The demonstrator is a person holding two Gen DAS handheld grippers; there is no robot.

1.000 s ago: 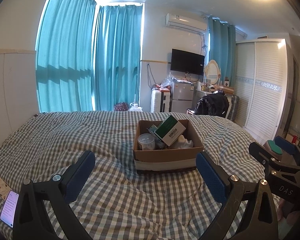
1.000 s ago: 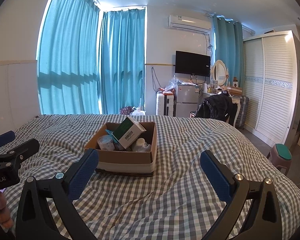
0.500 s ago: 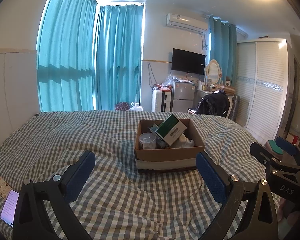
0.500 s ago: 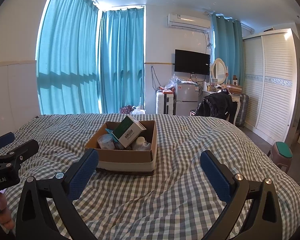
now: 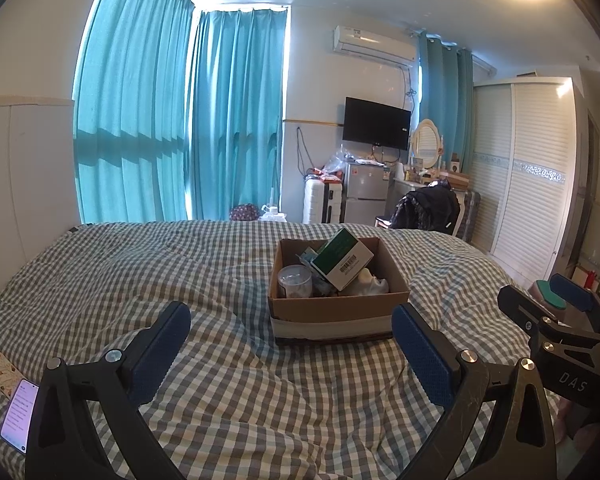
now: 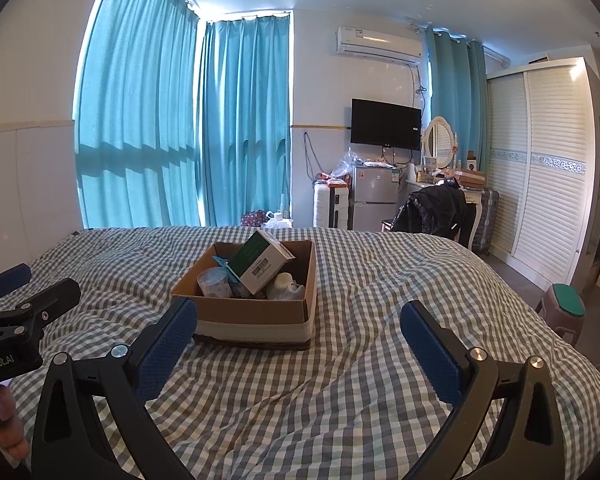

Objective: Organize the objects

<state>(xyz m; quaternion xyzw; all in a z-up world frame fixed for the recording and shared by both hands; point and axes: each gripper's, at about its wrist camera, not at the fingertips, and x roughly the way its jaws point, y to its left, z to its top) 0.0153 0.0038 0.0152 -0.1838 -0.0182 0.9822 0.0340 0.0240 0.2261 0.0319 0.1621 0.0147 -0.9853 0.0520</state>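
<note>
Cardboard box [image 5: 338, 308] sat mid-frame on checked bed [image 5: 140, 272], green carton [image 5: 342, 258] tilted inside w/ clear jar [image 5: 295, 281], left gripper [image 5: 290, 344] & right gripper [image 6: 298, 338] both spread wide, empty, short of box.

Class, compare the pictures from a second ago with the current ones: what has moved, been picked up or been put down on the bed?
Almost nothing. Both cameras drifted very slightly, so the cardboard box sits marginally differently in view. Nothing was grasped or released: the left gripper and right gripper stay open and empty, short of the box. The green-and-white carton, clear plastic cup and phone lie as before.
</note>
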